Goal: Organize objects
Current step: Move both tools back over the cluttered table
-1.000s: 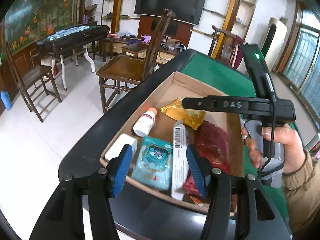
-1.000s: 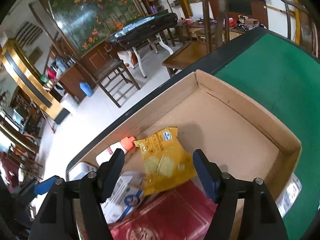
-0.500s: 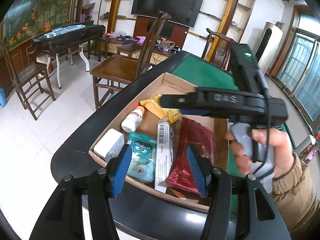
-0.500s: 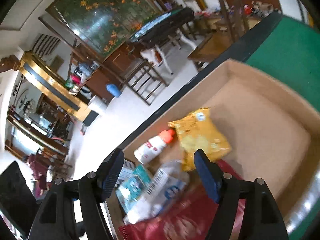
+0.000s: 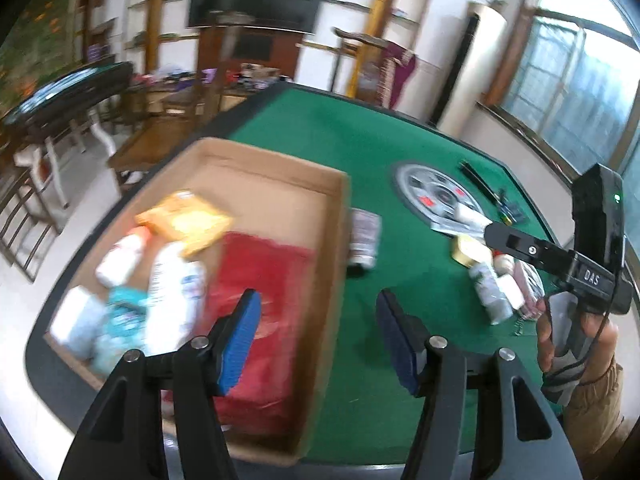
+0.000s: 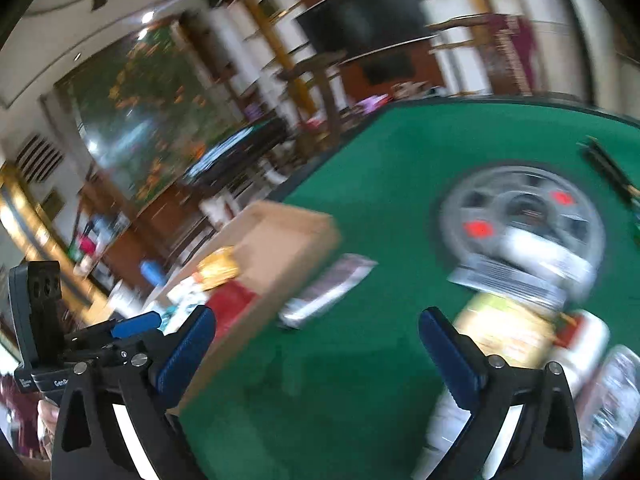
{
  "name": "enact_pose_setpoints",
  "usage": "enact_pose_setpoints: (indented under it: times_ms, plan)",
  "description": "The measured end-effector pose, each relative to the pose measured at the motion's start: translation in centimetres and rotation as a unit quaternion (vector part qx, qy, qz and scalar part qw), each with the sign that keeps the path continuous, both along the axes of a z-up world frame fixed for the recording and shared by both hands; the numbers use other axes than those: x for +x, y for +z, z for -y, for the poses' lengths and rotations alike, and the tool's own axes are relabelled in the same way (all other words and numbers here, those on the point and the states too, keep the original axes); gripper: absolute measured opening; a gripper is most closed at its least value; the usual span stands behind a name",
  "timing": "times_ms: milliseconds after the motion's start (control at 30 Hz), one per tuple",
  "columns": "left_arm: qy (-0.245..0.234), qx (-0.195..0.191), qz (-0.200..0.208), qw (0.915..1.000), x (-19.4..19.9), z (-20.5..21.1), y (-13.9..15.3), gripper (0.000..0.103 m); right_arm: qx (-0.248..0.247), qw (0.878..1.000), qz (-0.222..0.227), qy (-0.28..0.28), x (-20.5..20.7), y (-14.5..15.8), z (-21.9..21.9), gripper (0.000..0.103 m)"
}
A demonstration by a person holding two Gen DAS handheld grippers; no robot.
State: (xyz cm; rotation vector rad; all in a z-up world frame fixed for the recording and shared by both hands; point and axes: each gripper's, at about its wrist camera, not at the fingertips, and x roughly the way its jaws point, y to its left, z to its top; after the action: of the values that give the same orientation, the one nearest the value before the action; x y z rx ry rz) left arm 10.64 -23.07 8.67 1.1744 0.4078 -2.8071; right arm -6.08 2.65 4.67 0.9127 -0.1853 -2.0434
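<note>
Cardboard box point(image 5: 276, 184) with our packets sits on the green tabletop point(image 5: 400, 148), and we've got both claws empty, left claw point(image 5: 316, 332) half-spread, right claw point(image 6: 316, 356) just opening wide.

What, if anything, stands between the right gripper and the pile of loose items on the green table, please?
Nothing visible does. The right gripper has just been opening and its jaws are wide with nothing between them; only bare green table separates it from the pile of loose items. The cardboard box lies off to its left.
</note>
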Motion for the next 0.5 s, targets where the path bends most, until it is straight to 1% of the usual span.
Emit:
enact_pose_setpoints:
  times_ms: [33, 100, 233, 300, 367, 500]
  plan:
    - [-0.013, -0.003, 0.003, 0.9999, -1.0, -1.2, -0.1, 0.064, -0.004, 1.000, 0.001, -0.009, -0.8, 0.0, -0.9, 0.103]
    - [-0.031, -0.007, 0.011, 0.9994, -2.4, -2.9, -0.6, 0.068, -0.012, 0.999, 0.009, -0.030, -1.2, 0.1, -2.6, 0.103]
    - [-0.064, -0.021, 0.037, 0.9970, -6.2, -6.5, -2.5, 0.069, -0.039, 0.997, 0.029, -0.052, -2.2, 0.8, -4.6, 0.103]
    - [-0.070, -0.027, 0.047, 0.9961, -7.6, -7.2, -3.2, 0.069, -0.043, 0.997, 0.028, -0.056, -2.3, 0.8, -5.7, 0.103]
    - [-0.074, -0.029, 0.056, 0.9953, -9.6, -7.8, -4.0, 0.069, -0.044, 0.997, 0.026, -0.054, -2.3, 0.9, -5.7, 0.103]
    - [-0.069, -0.026, 0.070, 0.9948, -12.1, -7.3, -4.7, 0.069, -0.049, 0.997, 0.027, -0.052, -2.4, 0.6, -5.9, 0.103]
